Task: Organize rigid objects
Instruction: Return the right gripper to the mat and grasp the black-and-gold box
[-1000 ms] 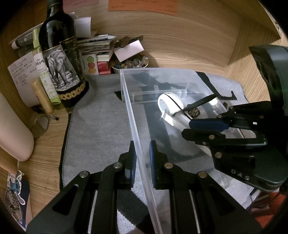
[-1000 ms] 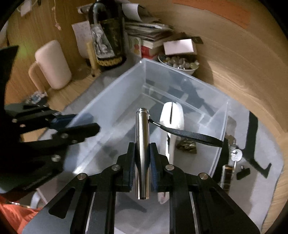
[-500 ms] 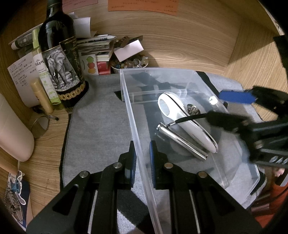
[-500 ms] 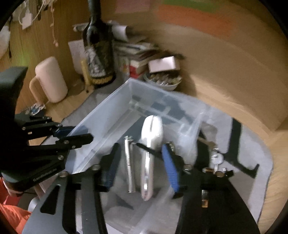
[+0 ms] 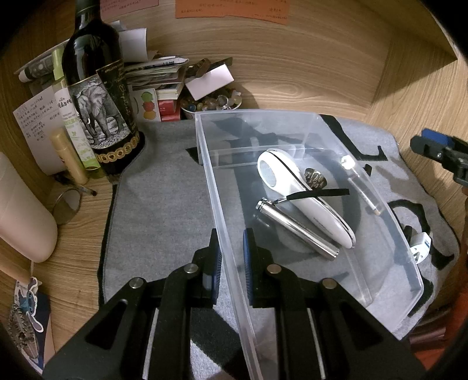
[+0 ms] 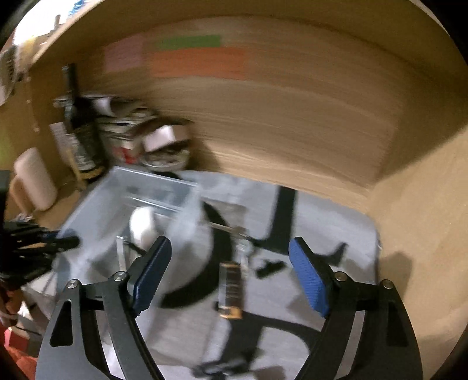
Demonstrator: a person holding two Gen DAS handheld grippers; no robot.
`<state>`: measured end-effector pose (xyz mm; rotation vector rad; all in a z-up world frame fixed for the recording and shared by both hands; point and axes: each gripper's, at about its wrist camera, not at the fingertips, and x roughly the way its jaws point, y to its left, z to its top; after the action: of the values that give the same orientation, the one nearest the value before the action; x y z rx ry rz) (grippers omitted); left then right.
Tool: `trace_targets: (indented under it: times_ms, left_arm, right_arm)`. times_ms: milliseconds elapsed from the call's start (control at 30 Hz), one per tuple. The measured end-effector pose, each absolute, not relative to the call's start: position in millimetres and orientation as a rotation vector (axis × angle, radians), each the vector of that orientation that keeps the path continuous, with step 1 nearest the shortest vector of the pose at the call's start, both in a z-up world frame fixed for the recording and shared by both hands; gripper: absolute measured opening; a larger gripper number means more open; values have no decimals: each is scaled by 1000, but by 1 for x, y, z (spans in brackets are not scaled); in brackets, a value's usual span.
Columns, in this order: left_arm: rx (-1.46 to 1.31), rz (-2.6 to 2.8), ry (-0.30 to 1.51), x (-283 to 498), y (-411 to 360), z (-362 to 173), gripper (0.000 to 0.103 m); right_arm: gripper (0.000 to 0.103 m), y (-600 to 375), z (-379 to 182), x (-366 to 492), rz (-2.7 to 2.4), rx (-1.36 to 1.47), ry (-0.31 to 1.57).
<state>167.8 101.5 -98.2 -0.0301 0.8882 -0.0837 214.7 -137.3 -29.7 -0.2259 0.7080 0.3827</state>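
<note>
home desk nook | wood walls w/ sticky notes | wine bottle | paper stack

Silver flashlight lying flat in clear bin, touching white handheld device.

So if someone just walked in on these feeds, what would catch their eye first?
Probably the clear plastic bin on the grey felt mat, with a white handheld device and a shiny metal cylinder lying side by side inside. The left tool pinches the bin's near wall. Behind, a dark wine bottle with an elephant label stands by the wooden wall.
</note>
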Motion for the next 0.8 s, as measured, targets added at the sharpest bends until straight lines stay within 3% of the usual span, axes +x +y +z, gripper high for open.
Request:
trace_targets:
  times_ms: [300, 633, 700, 767, 800]
  left_arm:
    - [-29, -83, 889, 168, 102, -98, 13]
    - [-30, -83, 890, 167, 103, -99, 13]
    - [-32, -85, 893, 167, 104, -99, 13]
    - [-31, -86, 893, 166, 104, -100, 13]
    - [-29, -85, 893, 166, 103, -100, 13]
  right_arm:
    - [81, -180, -75, 239, 276, -190, 864]
    - [79, -156, -115, 252, 412, -179, 1011]
    - [70, -147, -123, 257, 426, -200, 1037]
    - [52, -141, -132, 261, 446, -210, 1083]
    - [51, -139, -135, 262, 439, -221, 1082]
